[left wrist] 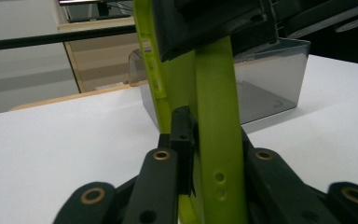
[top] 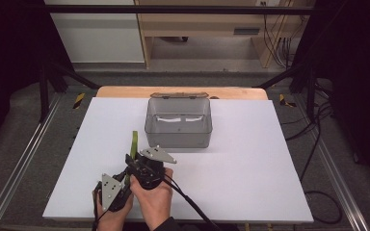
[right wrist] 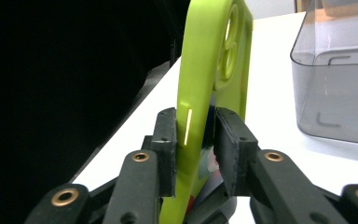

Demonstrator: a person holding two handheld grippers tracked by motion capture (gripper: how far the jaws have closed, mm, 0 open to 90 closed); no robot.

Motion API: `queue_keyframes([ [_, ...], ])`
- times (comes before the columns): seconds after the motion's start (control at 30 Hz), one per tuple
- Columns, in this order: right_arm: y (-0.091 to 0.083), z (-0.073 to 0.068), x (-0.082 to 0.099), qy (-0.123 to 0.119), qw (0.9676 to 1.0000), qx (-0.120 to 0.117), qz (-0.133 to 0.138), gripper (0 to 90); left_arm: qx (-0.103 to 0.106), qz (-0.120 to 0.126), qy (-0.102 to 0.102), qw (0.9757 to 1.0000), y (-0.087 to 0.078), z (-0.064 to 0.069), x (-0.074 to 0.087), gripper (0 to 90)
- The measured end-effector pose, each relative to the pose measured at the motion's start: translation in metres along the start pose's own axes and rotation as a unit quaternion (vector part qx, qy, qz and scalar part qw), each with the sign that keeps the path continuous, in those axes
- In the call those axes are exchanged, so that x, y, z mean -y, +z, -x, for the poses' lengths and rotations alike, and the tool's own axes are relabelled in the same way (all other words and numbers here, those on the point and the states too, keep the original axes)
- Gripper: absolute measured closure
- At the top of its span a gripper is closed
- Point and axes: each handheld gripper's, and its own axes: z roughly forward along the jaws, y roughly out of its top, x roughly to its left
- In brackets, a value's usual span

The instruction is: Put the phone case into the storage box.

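Left tongs (left wrist: pixel 193 140): clenched on the lime-green phone case (left wrist: pixel 214 140), pads pressing one wall near its lower end; case upright between them.
Right tongs (right wrist: pixel 193 140): straddling the same case (right wrist: pixel 209 70) along its edge; the left pad touches it, the right pad shows a sliver of gap, so a firm pinch cannot be confirmed.
Case position: held on edge above the near-left part of the white table (top: pixel 250 168), camera cut-outs at the far end, short of the box.
Grey plastic box (top: pixel 178 125): open, well ahead of the tongs, lid tipped back behind it.
Handling advice: judged a two-tong hold on a soft shell; keep one grip steady while the other seats fully, avoid twisting the hands against each other, lift clear of the near wall before lowering in.
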Motion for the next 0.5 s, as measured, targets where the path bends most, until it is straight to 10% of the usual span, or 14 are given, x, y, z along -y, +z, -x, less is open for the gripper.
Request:
queue_keyframes([
  [0.17, -0.001, 0.004, -0.002, 0.021, 0.9997, -0.009, 0.003, 77.9, -0.014, -0.004, 0.022, 0.9997, 0.002, 0.005, -0.001, 59.1],
  [0.5, -0.009, 0.032, -0.015, 0.041, 0.9989, -0.012, 0.021, 78.2, 0.028, 0.008, -0.016, 0.9994, 0.004, 0.002, -0.003, 33.3],
])
